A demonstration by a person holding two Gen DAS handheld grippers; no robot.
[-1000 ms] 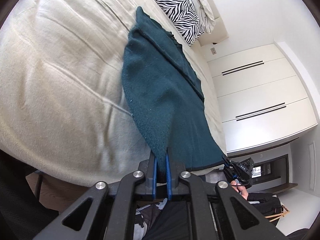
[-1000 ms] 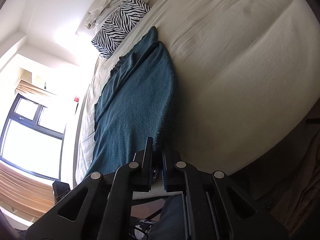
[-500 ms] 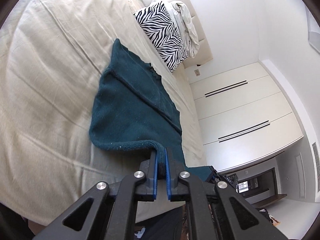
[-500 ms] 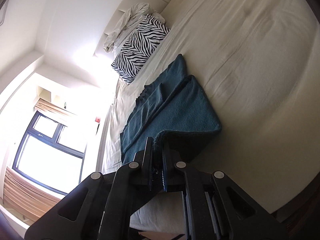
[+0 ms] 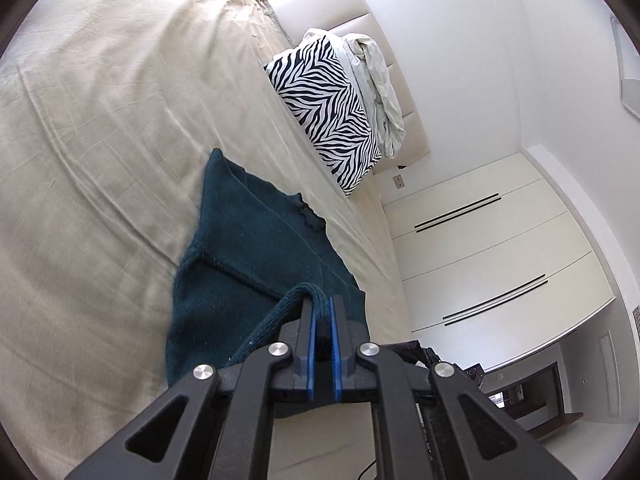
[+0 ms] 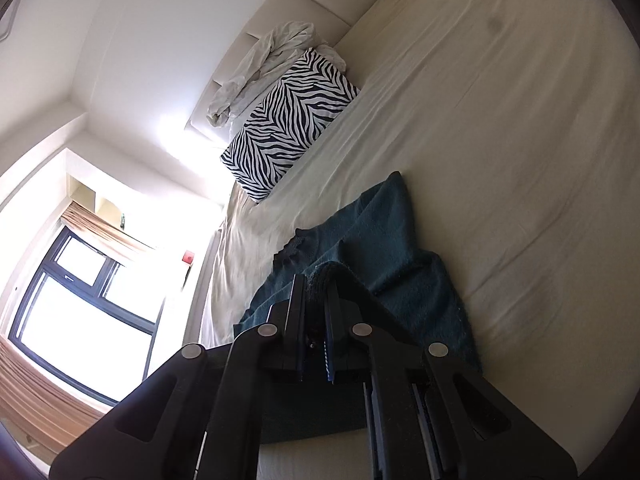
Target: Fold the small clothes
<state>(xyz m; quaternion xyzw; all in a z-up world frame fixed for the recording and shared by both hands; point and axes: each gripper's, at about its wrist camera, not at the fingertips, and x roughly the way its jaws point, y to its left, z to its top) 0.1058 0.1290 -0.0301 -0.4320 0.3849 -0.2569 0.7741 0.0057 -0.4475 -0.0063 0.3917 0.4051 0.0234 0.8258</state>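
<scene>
risk: uneven fold, hem slipping | left gripper [image 5: 323, 304] and right gripper [image 6: 316, 280] pinching teal sweater [image 5: 224, 280] hem (toward 12 o'clock) | bed sheet [image 5: 100, 160] bunching underneath

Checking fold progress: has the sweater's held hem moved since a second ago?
Yes. The left claw has carried the teal sweater hem up the bed toward the zebra pillow.

No text, label or number is readable in either view.
</scene>
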